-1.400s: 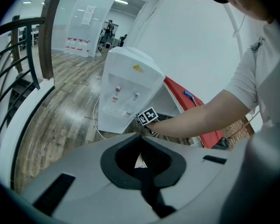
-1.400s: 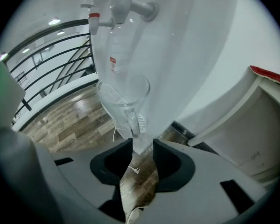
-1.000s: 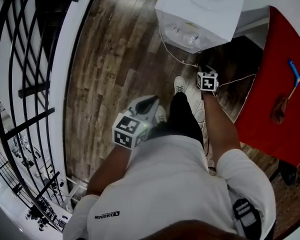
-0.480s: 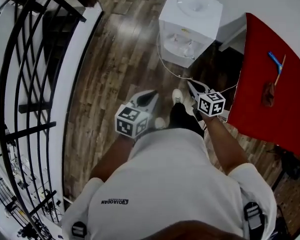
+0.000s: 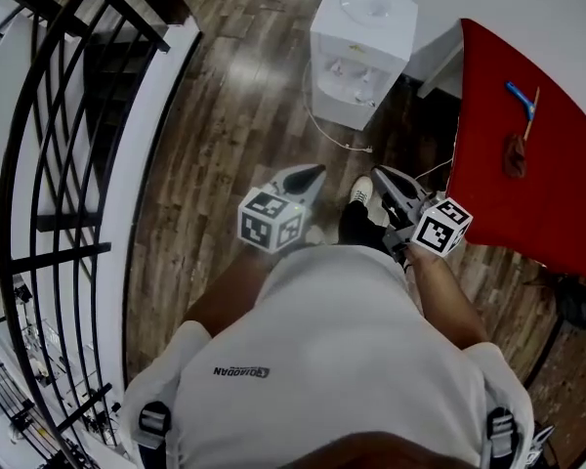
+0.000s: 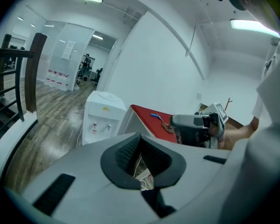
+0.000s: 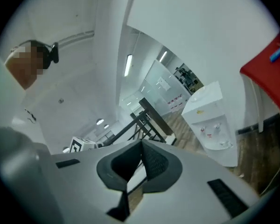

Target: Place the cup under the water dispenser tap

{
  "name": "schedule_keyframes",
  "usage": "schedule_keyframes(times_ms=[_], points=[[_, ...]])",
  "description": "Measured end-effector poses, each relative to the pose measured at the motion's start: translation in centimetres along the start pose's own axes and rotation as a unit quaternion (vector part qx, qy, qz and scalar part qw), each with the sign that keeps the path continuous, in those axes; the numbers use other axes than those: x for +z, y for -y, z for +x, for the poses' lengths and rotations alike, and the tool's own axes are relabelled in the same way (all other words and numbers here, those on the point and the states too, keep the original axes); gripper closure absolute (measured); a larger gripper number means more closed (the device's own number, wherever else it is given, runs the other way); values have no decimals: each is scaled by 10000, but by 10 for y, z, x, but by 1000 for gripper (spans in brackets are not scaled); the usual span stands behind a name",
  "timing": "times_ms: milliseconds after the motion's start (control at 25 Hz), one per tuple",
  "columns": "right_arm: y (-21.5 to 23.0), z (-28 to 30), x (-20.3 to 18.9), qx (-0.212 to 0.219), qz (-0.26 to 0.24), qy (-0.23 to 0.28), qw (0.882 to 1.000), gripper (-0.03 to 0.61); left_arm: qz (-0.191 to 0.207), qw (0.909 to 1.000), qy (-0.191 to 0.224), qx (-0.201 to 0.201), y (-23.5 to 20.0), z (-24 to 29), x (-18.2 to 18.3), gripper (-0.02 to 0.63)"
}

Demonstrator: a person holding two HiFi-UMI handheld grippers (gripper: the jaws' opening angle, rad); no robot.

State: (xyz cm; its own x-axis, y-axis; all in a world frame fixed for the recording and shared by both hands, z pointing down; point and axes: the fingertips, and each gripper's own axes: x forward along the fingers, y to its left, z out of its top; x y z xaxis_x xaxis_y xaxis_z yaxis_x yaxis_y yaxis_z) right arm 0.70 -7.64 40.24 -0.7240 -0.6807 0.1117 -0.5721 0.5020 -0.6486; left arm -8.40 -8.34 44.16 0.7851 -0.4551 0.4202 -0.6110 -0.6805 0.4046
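Note:
A white water dispenser (image 5: pixel 361 47) stands on the wood floor ahead, well away from both grippers; it also shows as the dispenser (image 6: pixel 100 118) and the dispenser (image 7: pixel 210 120). A small pale shape sits on its drip ledge (image 7: pixel 222 145) under the taps; I cannot tell if it is a cup. My left gripper (image 5: pixel 308 176) and right gripper (image 5: pixel 383 179) are held in front of the body, pointing toward the dispenser. In the gripper views, the jaws of the left gripper (image 6: pixel 140 135) and the right gripper (image 7: pixel 141 143) meet at the tips with nothing between them.
A red table (image 5: pixel 527 154) stands to the right with a blue-handled tool (image 5: pixel 520 96) and a brown item (image 5: pixel 513 154) on it. A black stair railing (image 5: pixel 68 164) runs along the left. A white cable (image 5: pixel 322 130) trails on the floor by the dispenser.
The dispenser now lies farther off and smaller in the head view. The right gripper has drawn back from near the dispenser toward the body; both grippers are level now.

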Motion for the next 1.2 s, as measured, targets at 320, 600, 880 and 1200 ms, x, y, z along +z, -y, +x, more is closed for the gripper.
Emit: schedule_keyframes(times_ms=[320, 600, 880, 1200], points=[[21, -39, -27, -1204, -676, -487, 9892, 555, 54, 9999, 140, -80, 12, -15, 0, 617], [24, -49, -38, -1374, -705, -576, 9863, 557, 34, 9998, 181, 52, 10, -21, -4, 617], [9, -45, -37, -1197, -1030, -558, 9859, 557, -28, 9997, 249, 77, 19, -26, -8, 617], [3, -50, -45, -1214, -1063, -618, 9850, 557, -49, 9995, 268, 130, 21, -34, -13, 617]])
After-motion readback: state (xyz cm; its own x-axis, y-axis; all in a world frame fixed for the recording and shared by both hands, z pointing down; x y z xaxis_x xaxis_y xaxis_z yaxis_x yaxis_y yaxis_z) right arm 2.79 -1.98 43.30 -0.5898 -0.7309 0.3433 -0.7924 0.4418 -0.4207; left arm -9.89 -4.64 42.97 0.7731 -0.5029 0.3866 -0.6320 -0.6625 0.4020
